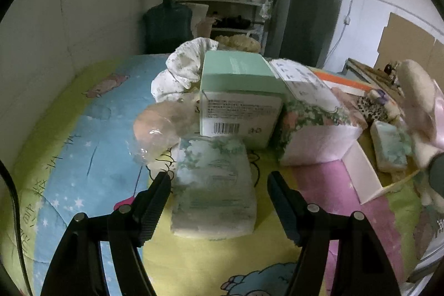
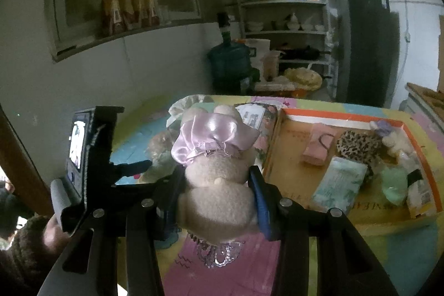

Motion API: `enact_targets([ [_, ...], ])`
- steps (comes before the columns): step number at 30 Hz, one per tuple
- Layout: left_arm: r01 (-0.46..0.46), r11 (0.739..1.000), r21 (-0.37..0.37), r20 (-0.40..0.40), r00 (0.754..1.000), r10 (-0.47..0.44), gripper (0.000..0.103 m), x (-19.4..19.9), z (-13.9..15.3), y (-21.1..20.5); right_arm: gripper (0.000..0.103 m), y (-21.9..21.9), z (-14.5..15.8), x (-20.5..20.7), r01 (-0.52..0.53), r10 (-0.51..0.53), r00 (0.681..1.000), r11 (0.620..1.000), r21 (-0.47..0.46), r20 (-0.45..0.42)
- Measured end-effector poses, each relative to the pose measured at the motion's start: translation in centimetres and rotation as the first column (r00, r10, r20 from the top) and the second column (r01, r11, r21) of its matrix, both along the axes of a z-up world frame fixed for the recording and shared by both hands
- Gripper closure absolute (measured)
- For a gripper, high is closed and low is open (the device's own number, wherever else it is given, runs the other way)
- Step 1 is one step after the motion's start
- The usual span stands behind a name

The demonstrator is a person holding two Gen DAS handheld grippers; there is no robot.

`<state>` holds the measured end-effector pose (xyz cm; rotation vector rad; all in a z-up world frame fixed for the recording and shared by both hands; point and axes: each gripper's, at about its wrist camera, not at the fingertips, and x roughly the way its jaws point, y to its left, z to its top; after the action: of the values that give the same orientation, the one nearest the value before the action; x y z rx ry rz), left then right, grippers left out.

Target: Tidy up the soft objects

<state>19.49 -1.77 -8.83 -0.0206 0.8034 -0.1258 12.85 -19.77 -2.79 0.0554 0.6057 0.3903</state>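
Note:
My left gripper [image 1: 218, 179] is open and straddles a pale green tissue pack [image 1: 213, 190] lying on the quilt; its pads do not press on the pack. Behind the pack stand a mint green box [image 1: 238, 96] and a floral wrapped pack [image 1: 310, 113]. My right gripper [image 2: 216, 175] is shut on a beige plush toy [image 2: 216, 185] in a pink satin dress, held above the quilt just left of the orange-rimmed cardboard tray [image 2: 347, 118]. The same plush toy [image 1: 419, 101] shows at the right edge of the left wrist view.
The tray holds another tissue pack [image 2: 338, 185], a pink pouch [image 2: 319, 149], a leopard-print item [image 2: 358, 146] and a small plush [image 2: 394, 140]. A white cloth [image 1: 180, 71] and a clear plastic bag [image 1: 155, 129] lie left of the green box. A wall runs along the left.

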Motion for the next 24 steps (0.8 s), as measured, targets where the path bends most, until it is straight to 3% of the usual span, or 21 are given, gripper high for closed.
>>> enact_targets([
  [3, -0.023, 1.000, 0.003, -0.051, 0.998, 0.023, 0.033, 0.6, -0.8, 0.0, 0.056, -0.3, -0.1, 0.1, -0.009, 0.009, 1.000, 1.000, 0.014, -0.004],
  [5, -0.047, 0.999, -0.024, -0.045, 0.998, 0.046, 0.050, 0.4, -0.8, 0.6, 0.056, -0.5, -0.2, 0.2, -0.010, 0.010, 1.000, 1.000, 0.022, -0.005],
  [8, -0.051, 0.995, -0.080, -0.033, 0.998, 0.049, 0.057, 0.1, -0.7, 1.5, 0.056, -0.9, -0.4, 0.2, -0.013, 0.013, 1.000, 0.999, 0.034, -0.007],
  [13, -0.069, 0.993, -0.095, 0.021, 0.997, 0.072, 0.058, -1.1, 0.3, 2.0, 0.056, -1.0, -0.3, 0.2, -0.015, 0.015, 1.000, 0.999, 0.041, -0.001],
  [24, -0.056, 0.995, -0.085, 0.184, 0.980, 0.071, 0.058, -0.3, 6.9, 1.1, 0.056, -1.5, 1.8, 1.2, 0.006, -0.009, 0.998, 0.998, 0.060, 0.057],
])
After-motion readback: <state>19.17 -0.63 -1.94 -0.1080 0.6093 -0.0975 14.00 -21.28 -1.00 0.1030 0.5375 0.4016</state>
